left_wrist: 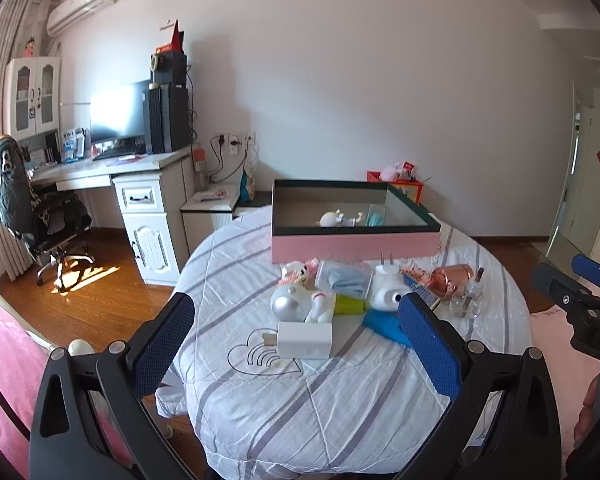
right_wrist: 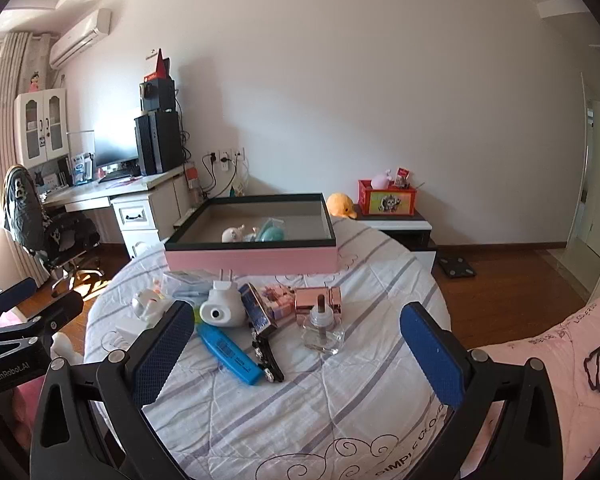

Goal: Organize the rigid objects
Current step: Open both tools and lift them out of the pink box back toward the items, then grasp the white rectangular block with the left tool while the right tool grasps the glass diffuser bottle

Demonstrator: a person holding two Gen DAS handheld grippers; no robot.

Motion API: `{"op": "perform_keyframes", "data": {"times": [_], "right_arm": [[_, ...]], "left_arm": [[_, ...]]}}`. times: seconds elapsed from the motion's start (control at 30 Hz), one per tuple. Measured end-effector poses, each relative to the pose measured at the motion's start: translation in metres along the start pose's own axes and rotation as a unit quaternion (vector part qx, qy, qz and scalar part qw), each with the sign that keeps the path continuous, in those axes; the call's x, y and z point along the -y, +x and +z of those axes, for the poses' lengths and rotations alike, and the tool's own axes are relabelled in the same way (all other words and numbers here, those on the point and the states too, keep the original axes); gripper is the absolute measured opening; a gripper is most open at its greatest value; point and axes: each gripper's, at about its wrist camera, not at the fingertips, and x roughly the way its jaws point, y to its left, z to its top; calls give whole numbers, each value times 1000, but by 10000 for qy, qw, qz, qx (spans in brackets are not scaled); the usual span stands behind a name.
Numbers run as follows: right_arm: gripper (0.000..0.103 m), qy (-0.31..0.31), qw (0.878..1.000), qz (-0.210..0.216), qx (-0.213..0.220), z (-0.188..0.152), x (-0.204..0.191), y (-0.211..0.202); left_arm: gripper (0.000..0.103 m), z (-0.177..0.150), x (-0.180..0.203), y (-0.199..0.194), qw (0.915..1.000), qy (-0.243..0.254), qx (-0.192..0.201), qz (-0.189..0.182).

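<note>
A pink box [left_wrist: 354,244] [right_wrist: 252,260] with a dark rim stands at the far side of a round striped table [left_wrist: 340,400] [right_wrist: 300,400]; a small white figure [left_wrist: 334,219] [right_wrist: 233,235] and a teal item lie inside. In front of it lie a white charger block [left_wrist: 305,340], a silver-white toy [left_wrist: 296,302], a white plug device [right_wrist: 222,312], a blue case [right_wrist: 230,354], a rose-gold tube [right_wrist: 318,300] and a clear glass bottle [right_wrist: 323,332]. My left gripper [left_wrist: 296,344] is open above the charger block. My right gripper [right_wrist: 296,346] is open, empty, near the bottle.
A white desk [left_wrist: 148,168] with monitor and computer tower stands at the left, with an office chair [left_wrist: 40,216]. A red box [right_wrist: 386,200] sits on a low cabinet behind the table. A pink bed cover [right_wrist: 560,360] lies at the right.
</note>
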Motion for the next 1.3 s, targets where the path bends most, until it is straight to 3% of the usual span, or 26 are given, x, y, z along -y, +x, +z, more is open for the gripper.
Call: {"op": "perform_keyframes", "data": {"times": [0.37, 0.53, 0.6, 0.63, 0.67, 0.9, 1.0, 1.03, 1.07, 1.17, 1.3], "right_arm": [[103, 173, 9964, -115, -828, -27, 24, 68], [103, 229, 9942, -119, -1043, -32, 31, 88], [103, 243, 9936, -132, -1095, -34, 33, 94], [103, 252, 9934, -125, -1108, -34, 35, 97], [103, 264, 9933, -104, -1122, -34, 36, 99], [103, 316, 9934, -108, -1101, -29, 42, 127], [92, 364, 9911, 1, -1283, -30, 42, 143], [83, 368, 9903, 34, -1341, -32, 42, 147], [66, 377, 9888, 40, -1440, -33, 43, 152], [49, 302, 9887, 110, -1463, -35, 44, 153], [49, 258, 9898, 205, -1387, -34, 43, 145]], "left_arm": [[103, -31, -4, 86, 9954, 8, -953, 15], [103, -41, -1, 111, 9929, 62, -1185, 41], [89, -42, -4, 113, 9933, -6, -1152, 11], [72, -42, -6, 113, 9934, -68, -1142, -75], [67, -41, -8, 114, 9929, -156, -1168, -181], [67, -36, -7, 104, 9938, -62, -1085, -214], [67, -32, -3, 98, 9947, 30, -996, -260], [67, -30, -2, 97, 9947, 53, -986, -271], [67, -29, -1, 96, 9949, 57, -963, -279], [67, -25, 3, 95, 9952, 93, -926, -310], [67, -20, 10, 96, 9952, 144, -902, -354]]}}
